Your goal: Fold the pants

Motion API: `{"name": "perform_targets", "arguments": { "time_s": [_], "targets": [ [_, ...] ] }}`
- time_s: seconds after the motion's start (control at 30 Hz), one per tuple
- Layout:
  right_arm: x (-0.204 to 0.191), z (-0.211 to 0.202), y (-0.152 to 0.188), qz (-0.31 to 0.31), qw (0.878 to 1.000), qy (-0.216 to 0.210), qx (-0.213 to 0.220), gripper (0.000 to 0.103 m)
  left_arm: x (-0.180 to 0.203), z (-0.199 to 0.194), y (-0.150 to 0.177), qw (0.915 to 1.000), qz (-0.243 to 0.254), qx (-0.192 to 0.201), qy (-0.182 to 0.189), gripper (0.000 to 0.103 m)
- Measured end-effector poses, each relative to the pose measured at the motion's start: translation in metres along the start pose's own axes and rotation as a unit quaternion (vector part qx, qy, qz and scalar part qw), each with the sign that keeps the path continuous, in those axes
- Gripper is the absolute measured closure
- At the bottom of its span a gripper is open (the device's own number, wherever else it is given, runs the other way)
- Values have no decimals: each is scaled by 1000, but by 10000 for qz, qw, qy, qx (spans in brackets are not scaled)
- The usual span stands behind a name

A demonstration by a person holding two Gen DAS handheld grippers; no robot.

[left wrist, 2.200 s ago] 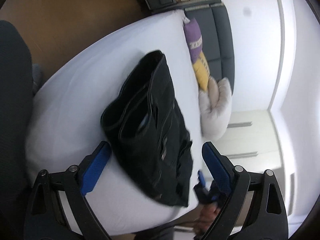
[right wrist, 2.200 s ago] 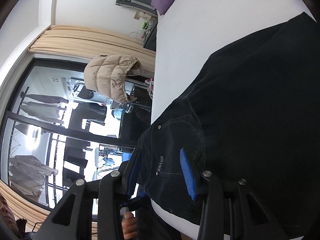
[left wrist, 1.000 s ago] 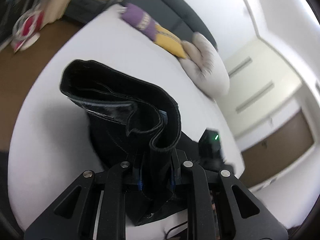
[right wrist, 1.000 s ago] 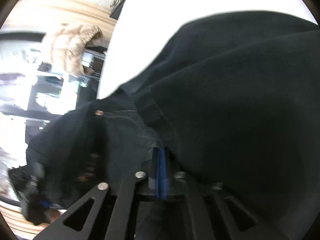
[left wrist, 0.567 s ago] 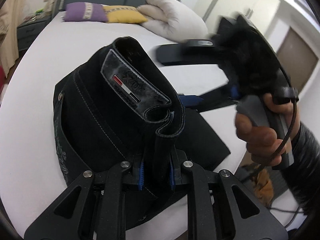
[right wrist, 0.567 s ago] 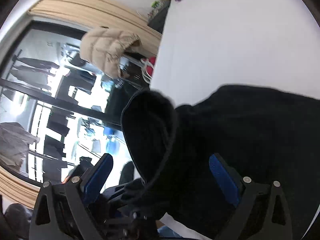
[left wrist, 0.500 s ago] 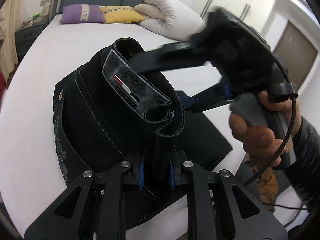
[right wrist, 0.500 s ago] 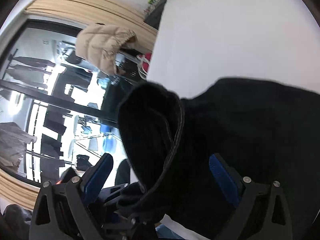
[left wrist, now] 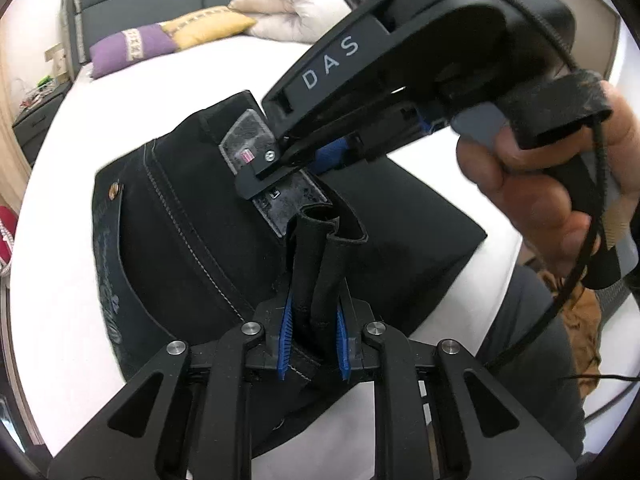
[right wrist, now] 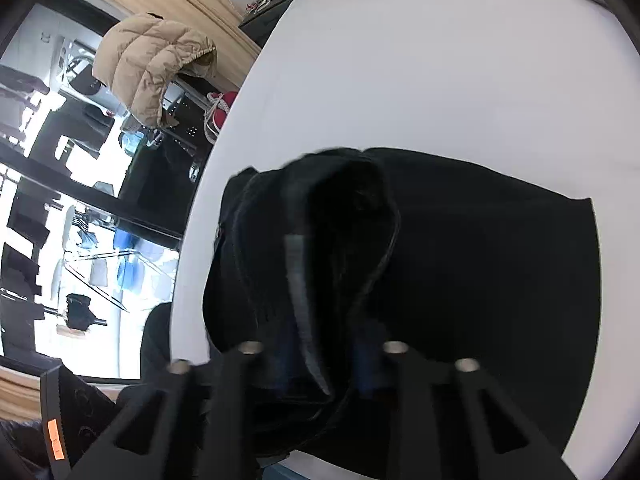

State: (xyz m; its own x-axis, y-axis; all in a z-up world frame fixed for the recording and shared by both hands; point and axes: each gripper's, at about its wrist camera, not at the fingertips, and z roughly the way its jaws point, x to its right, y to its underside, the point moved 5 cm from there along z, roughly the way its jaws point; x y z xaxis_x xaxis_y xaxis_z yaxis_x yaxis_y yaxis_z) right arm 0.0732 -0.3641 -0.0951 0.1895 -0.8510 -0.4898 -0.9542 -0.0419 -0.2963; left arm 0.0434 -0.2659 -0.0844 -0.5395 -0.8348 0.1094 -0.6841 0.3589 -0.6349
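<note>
The black pants [left wrist: 188, 240] lie partly folded on the white bed [left wrist: 60, 280], near the bed's closer edge, with the waistband end lifted off the sheet. The left tool [left wrist: 313, 336] is clenched on a bunched fold of that waistband: the fabric stands up between its two blue pads [left wrist: 285, 340] and rises straight ahead of them, curling over at the top beside the grey leather label [left wrist: 276, 184]. The rest of the pants spreads out to the left of and behind this tool, and a flat folded part runs off to the right toward the bed's edge. The right tool [left wrist: 280, 168], held in the person's right hand [left wrist: 540, 184], reaches in from the upper right of the left wrist view, its tip right over the label on the raised waistband. In the right wrist view, which is blurred, the right tool [right wrist: 324, 364] has its jaws closing with the dark raised fold and a grey strip of the waistband between them; whether the pads already press on the cloth cannot be told. Beyond that fold the flat part of the pants [right wrist: 480, 280] lies on the bed [right wrist: 400, 80] ahead and to the right. A purple pillow [left wrist: 132, 50], a yellow pillow [left wrist: 208, 26] and a rolled pale duvet [left wrist: 288, 4] sit at the far head end of the bed.
</note>
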Motion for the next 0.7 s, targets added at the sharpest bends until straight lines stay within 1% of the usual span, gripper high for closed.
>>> {"name": "perform_targets", "arguments": {
  "time_s": [0.03, 0.2, 0.37, 0.47, 0.6, 0.7],
  "targets": [
    [5, -2, 2, 34, 10000, 11, 15, 84, 5, 4, -1, 10000, 45, -27, 12, 87],
    [34, -18, 7, 386, 9987, -217, 261, 87, 27, 17, -17, 9995, 249, -30, 172, 88],
    [65, -44, 7, 566, 9972, -192, 441, 88, 75, 38, -50, 9973, 595, 0, 435, 88],
    [86, -61, 7, 662, 9962, -199, 521, 89, 99, 45, -61, 9959, 738, 10, 530, 89],
    [111, -75, 6, 676, 9962, -120, 534, 89, 127, 61, -84, 9945, 841, -35, 630, 89],
    [126, -76, 9, 723, 9962, -100, 484, 89, 141, 74, -90, 9934, 923, -121, 678, 89]
  ]
}}
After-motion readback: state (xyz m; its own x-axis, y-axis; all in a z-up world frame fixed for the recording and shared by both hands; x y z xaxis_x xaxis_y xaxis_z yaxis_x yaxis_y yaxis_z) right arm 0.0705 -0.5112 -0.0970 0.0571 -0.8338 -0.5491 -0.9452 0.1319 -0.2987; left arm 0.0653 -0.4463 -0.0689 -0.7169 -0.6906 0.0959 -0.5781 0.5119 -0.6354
